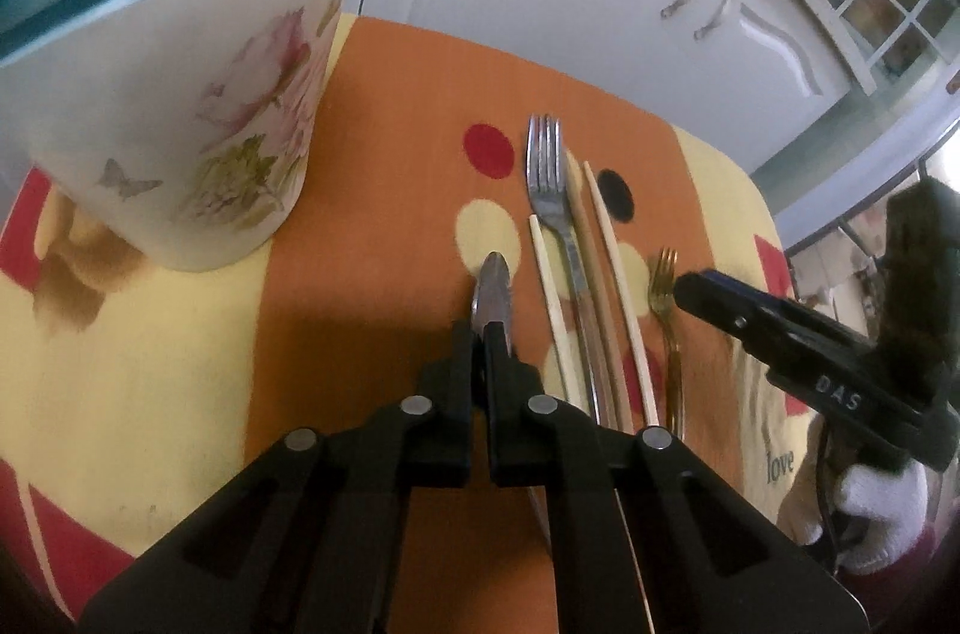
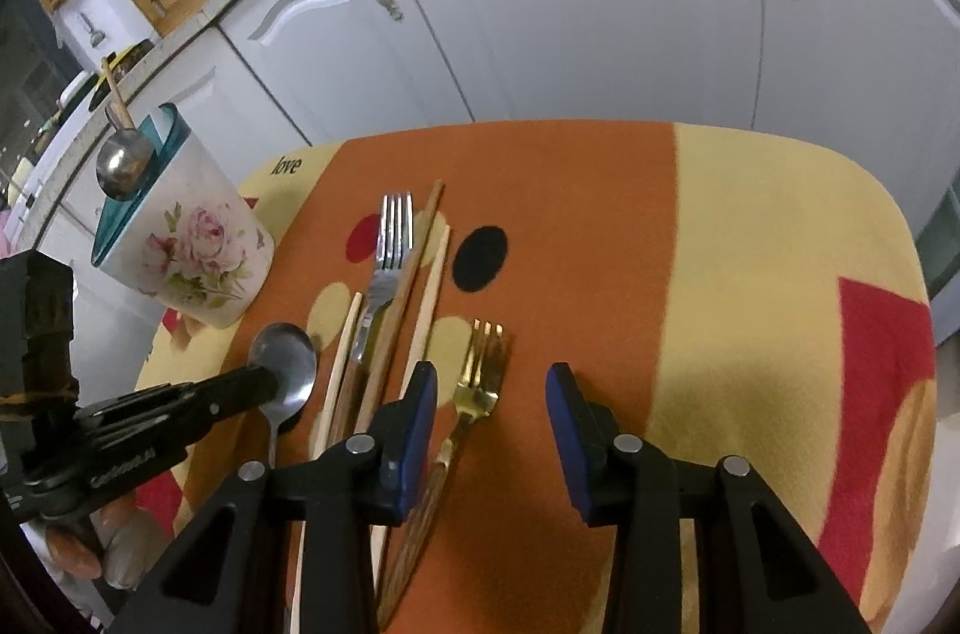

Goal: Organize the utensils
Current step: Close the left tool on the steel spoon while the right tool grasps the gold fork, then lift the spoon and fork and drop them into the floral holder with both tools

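Observation:
My left gripper (image 1: 478, 334) is shut on a silver spoon (image 1: 493, 283), gripping it at the bowl's base; the bowl pokes out edge-on past the fingertips. The right wrist view shows that spoon (image 2: 287, 364) in the left gripper (image 2: 267, 380), low over the cloth. My right gripper (image 2: 492, 397) stands open with its blue pads (image 2: 420, 409) either side of a gold fork (image 2: 480, 376) lying on the cloth, not touching it. Beside it lie a silver fork (image 2: 393, 253) and several chopsticks (image 2: 429, 286). A floral utensil holder (image 2: 192, 256) stands at the left, upright.
A metal scoop with a wooden handle (image 2: 123, 163) sticks out of the holder. The orange and yellow cloth (image 2: 750, 274) covers a small table, bare on its right side. White cabinet doors (image 2: 570, 21) stand close behind the far edge. A gloved hand (image 1: 876, 514) holds the right gripper (image 1: 696, 289).

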